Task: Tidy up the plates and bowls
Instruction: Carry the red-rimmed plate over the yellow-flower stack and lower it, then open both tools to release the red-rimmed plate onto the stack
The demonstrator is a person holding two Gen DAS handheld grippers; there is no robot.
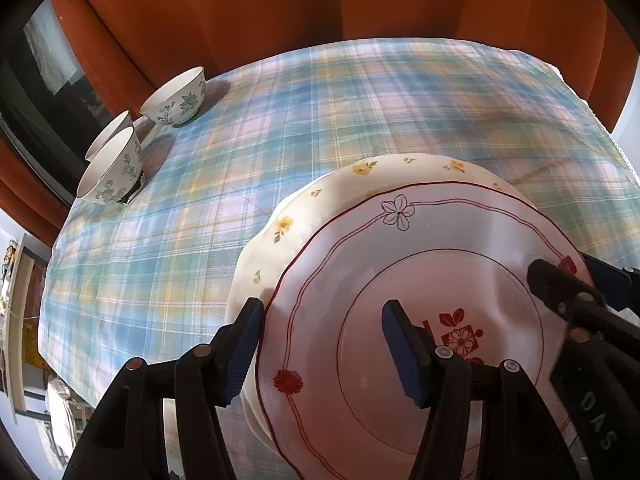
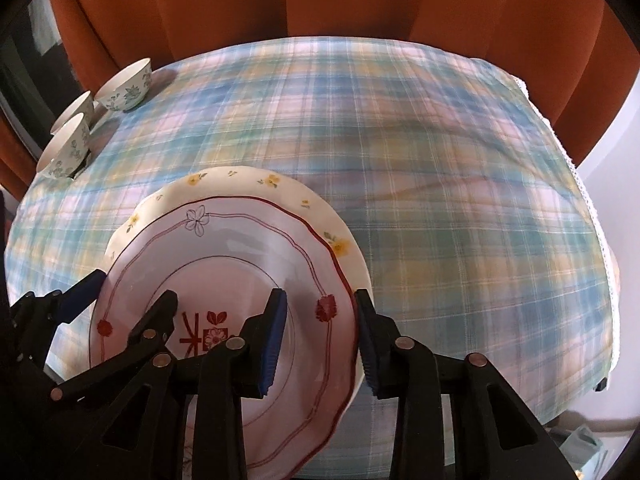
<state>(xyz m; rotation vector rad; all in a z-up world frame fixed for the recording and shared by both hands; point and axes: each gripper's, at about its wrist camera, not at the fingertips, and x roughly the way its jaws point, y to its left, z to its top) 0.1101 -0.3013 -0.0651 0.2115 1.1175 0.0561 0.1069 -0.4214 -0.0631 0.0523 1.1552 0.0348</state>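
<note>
A red-trimmed plate (image 1: 440, 264) (image 2: 224, 248) lies on a cream plate with yellow flowers (image 1: 320, 204) (image 2: 256, 180) near the table's front. My left gripper (image 1: 324, 316) is open and straddles the left rim of the red-trimmed plate. My right gripper (image 2: 320, 304) is open and straddles its right rim; it also shows at the right of the left wrist view (image 1: 560, 288). Three white bowls with blue-green flowers (image 1: 176, 96) (image 2: 124, 84) stand at the far left; two of them (image 1: 112, 168) (image 2: 68, 148) sit close together.
The table has a blue, pink and yellow plaid cloth (image 1: 360, 100) (image 2: 440, 160). An orange curtain (image 1: 280, 0) (image 2: 320, 0) hangs behind it. The cloth's right edge (image 2: 592, 200) drops off with a white lace trim.
</note>
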